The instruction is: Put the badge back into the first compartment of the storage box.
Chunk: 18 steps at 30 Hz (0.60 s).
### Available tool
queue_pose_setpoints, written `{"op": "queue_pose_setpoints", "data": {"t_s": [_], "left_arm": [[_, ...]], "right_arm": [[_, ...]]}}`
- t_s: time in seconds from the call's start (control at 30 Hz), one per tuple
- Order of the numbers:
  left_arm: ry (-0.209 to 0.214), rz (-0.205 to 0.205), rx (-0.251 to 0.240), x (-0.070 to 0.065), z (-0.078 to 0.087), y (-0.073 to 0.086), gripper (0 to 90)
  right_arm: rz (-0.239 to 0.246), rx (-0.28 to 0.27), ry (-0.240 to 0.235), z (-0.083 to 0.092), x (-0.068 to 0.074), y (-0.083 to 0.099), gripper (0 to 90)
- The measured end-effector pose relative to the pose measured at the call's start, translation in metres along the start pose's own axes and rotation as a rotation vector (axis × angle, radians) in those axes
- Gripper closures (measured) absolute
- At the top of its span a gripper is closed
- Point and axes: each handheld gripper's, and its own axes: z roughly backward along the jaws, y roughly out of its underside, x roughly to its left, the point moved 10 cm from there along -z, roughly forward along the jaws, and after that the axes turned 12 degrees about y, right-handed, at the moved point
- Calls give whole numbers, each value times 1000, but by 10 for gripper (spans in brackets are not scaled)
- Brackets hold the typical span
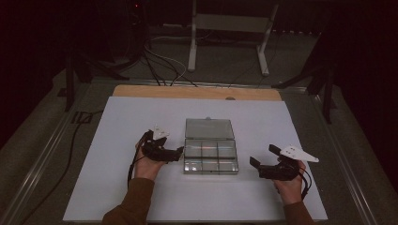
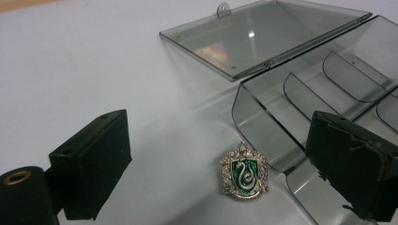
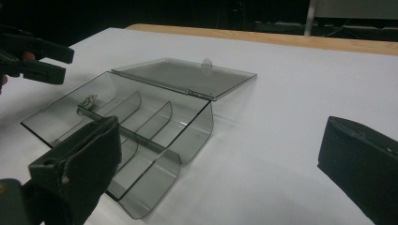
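A smoky clear compartment box [image 1: 210,165] lies open mid-table, its lid [image 1: 209,128] folded flat behind it. In the left gripper view a small silver badge with a green shield and a snake [image 2: 244,172] rests on the white sheet, just outside the box's end wall [image 2: 263,126]. My left gripper [image 2: 216,129] hovers low over it, jaws open, one on each side of the badge and neither touching it. From above, that left gripper [image 1: 179,152] sits at the box's left end. My right gripper [image 1: 263,155] stands open to the right of the box, holding nothing.
The box has several divided compartments [image 3: 155,117], which look empty. A white sheet [image 1: 141,197] covers the table, with a wooden strip [image 1: 197,92] along its far edge. Cables [image 1: 159,65] and a metal stand [image 1: 230,28] lie on the floor beyond.
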Motion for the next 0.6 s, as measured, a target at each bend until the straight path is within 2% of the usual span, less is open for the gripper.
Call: {"op": "queue_pose_setpoints", "data": {"t_s": [0.17, 0.27, 0.6], "left_arm": [[5, 18, 13, 1, -4, 8, 101], [15, 49, 21, 3, -6, 13, 129], [6, 67, 53, 4, -15, 25, 231]], "right_arm": [[0, 1, 1, 0, -1, 1, 0], [-1, 5, 1, -1, -1, 1, 0], [-2, 8, 9, -1, -3, 2, 0]]}}
